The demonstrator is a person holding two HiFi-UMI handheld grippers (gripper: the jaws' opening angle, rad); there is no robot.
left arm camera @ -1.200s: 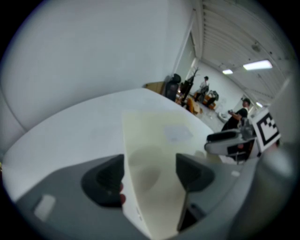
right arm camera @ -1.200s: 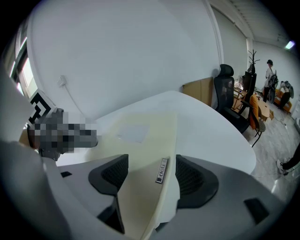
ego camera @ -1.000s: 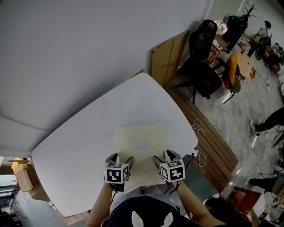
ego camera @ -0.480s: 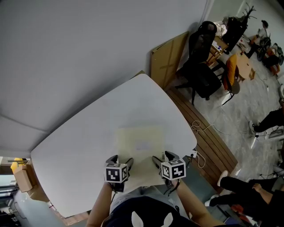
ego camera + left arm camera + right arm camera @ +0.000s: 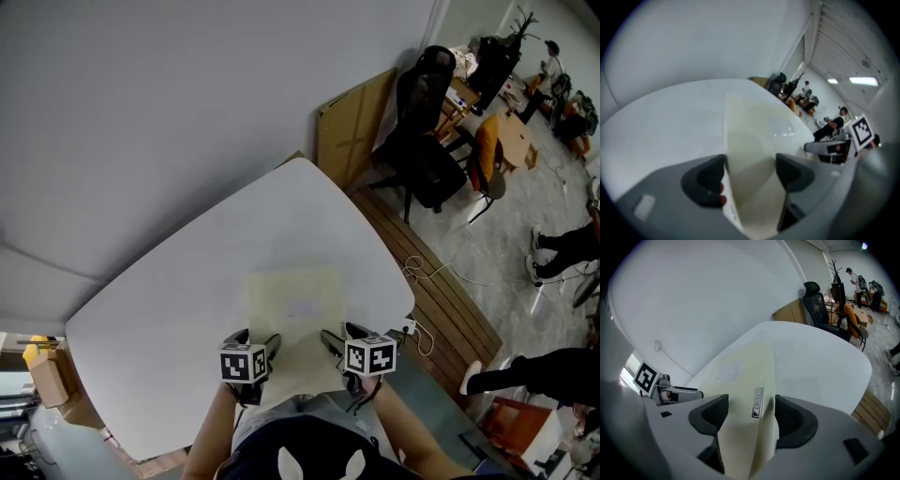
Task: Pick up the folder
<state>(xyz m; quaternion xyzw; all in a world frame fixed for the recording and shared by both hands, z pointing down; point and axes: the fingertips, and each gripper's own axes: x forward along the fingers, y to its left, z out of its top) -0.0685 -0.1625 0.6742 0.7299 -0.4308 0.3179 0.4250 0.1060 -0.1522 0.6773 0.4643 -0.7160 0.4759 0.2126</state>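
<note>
Folder (image 5: 295,305), cream, lying on white table (image 5: 178,291), near edge clamped between jaws of left gripper (image 5: 255,339) and right gripper (image 5: 344,335).

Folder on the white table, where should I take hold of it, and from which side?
Grip the folder by its near edge, coming in from the person's side of the table. It lies flat, thin and wide, so only an edge fits between jaws. One tool near each near corner, where the left tool and right tool sit, should keep it level.
</note>
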